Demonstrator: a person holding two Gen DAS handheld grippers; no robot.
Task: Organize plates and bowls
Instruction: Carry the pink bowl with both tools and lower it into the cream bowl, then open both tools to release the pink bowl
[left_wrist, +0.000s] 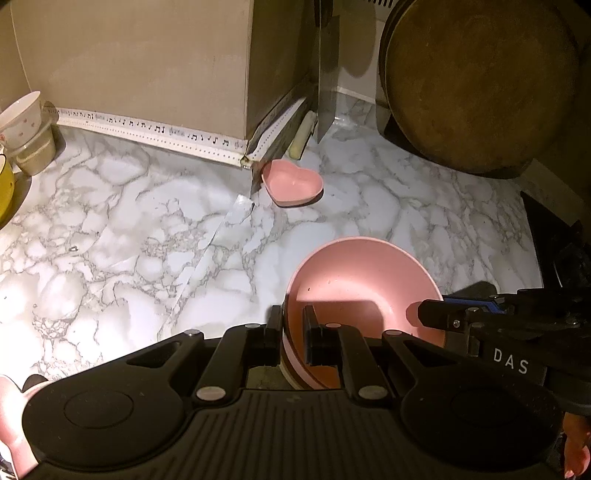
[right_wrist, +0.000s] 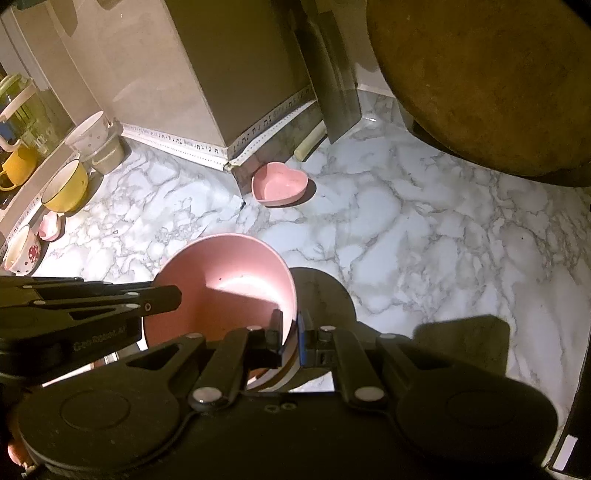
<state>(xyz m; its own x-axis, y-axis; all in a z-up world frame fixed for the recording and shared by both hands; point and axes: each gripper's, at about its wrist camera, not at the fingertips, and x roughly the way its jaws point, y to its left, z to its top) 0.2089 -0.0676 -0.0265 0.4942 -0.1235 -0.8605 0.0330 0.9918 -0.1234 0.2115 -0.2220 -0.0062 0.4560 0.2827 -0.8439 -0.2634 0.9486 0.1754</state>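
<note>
On the marble counter (left_wrist: 110, 229), largest item first: a round wooden board (left_wrist: 480, 85) leans upright at the far right, near your path. Clip it with the load and it could tip.

Next, the pink bowl (left_wrist: 362, 280), your load. You hold it by opposite rims just above the counter, tilted, with at least one more rim edge showing beneath it, so it looks like a nested stack. Left gripper (left_wrist: 291, 332) is clamped on the near-left rim; right gripper (right_wrist: 290, 332) is clamped on the right rim. Both grips are thin edge pinches. Pull the hands apart or twist unevenly and a rim may slip, dropping the stack.

Next, the yellow mug (right_wrist: 66, 188) and white cups along the left wall: well apart, low risk.

Smallest, the heart-shaped pink dish (left_wrist: 291, 181), at the pillar's corner, beside a loose strip of trim. Set down short of it, or you nudge it.
</note>
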